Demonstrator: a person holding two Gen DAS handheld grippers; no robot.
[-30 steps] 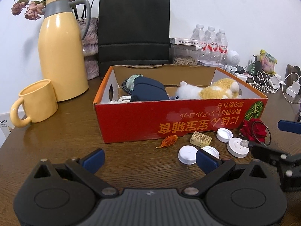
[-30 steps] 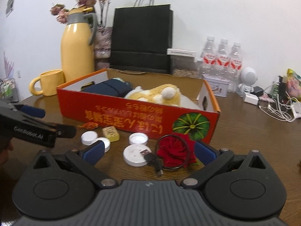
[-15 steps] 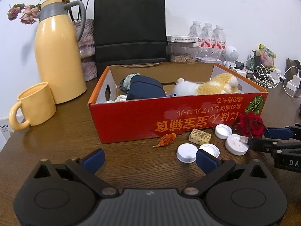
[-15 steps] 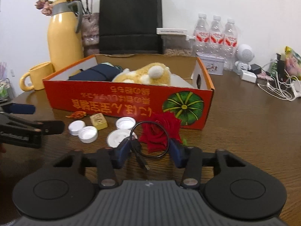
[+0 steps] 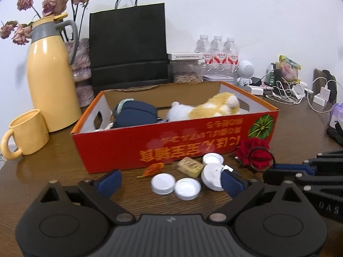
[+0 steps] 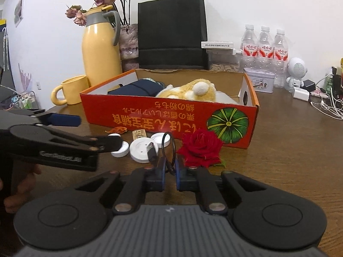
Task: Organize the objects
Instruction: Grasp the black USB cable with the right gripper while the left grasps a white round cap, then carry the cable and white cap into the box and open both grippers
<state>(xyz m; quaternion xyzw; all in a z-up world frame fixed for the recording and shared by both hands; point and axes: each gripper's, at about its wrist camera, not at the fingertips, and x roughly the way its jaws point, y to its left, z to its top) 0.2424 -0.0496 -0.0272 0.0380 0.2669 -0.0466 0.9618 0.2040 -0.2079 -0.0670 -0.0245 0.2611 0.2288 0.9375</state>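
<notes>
The right gripper [image 6: 170, 169] is being closed on the short black looped USB cable [image 6: 169, 150], whose loop is being pinched between the blue pads just in front of the artificial red rose [image 6: 201, 147] lying on the brown wooden table [image 6: 289, 150]. The left gripper [image 5: 169, 181] is being narrowed from wide open, with nothing pressed between its blue fingertips [image 5: 109, 180]; two small white plastic bottle caps [image 5: 174, 185] are lying on the table between them. Just beyond, a larger white round disc [image 5: 211, 176], a third white cap, a small tan wrapped block [image 5: 189, 167] and an orange dried leaf [image 5: 153, 169] are being left loose beside the front wall of the red cardboard box [image 5: 163, 145]. Inside the box, a dark blue pouch [image 5: 137, 115] and a yellow-and-white plush toy [image 5: 205, 108] are already lying. The step in hand is judged to be the pickup of the cable. The next move is likely calling for the cable to be lifted clear of the rose and carried over the box wall, while the left pads are being settled around one cap.
</notes>
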